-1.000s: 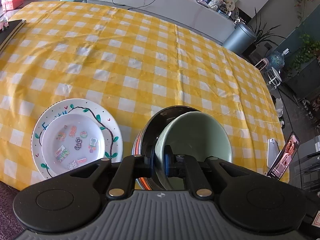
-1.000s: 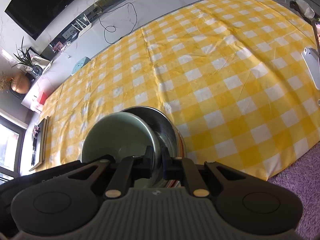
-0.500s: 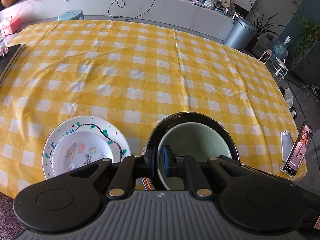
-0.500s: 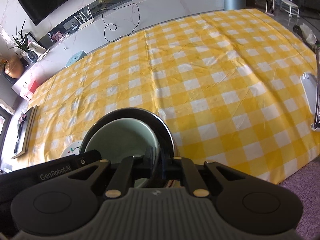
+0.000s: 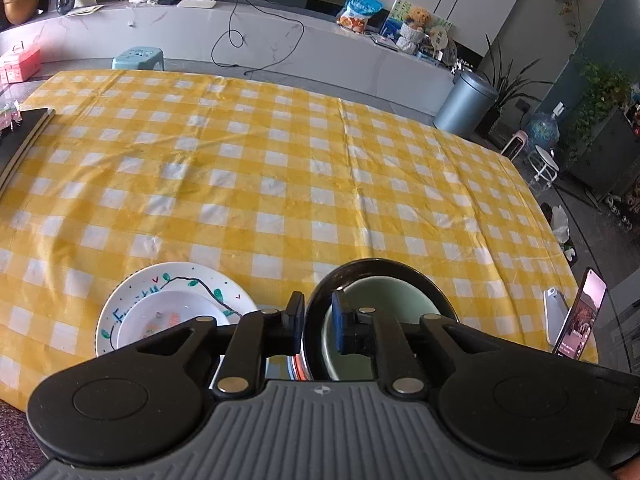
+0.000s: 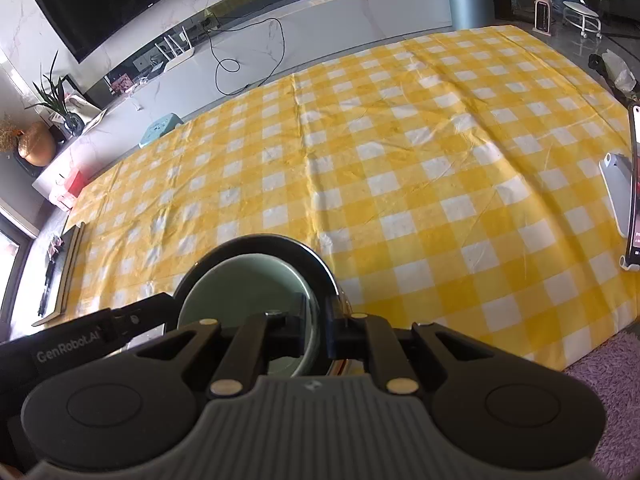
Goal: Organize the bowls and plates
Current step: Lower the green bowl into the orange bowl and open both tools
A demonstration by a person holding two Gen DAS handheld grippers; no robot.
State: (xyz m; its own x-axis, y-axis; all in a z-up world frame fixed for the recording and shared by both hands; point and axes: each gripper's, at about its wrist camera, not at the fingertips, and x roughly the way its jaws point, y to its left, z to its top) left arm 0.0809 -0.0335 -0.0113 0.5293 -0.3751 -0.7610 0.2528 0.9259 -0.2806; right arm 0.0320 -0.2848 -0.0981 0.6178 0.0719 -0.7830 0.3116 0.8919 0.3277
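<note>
**Nested bowls at the table's near edge, a gripper at each side**

Left wrist view: the left gripper (image 5: 317,322) stands parted, its fingers straddling the black bowl's (image 5: 404,270) left rim without clamping it. A green bowl (image 5: 384,300) sits inside. Just left, a small plate (image 5: 168,316) rests on a decorated plate (image 5: 180,278) on the yellow checked tablecloth (image 5: 280,168).

Right wrist view: the right gripper (image 6: 322,330) is closed on the black bowl's (image 6: 272,242) right rim, near the table's front edge.
</note>
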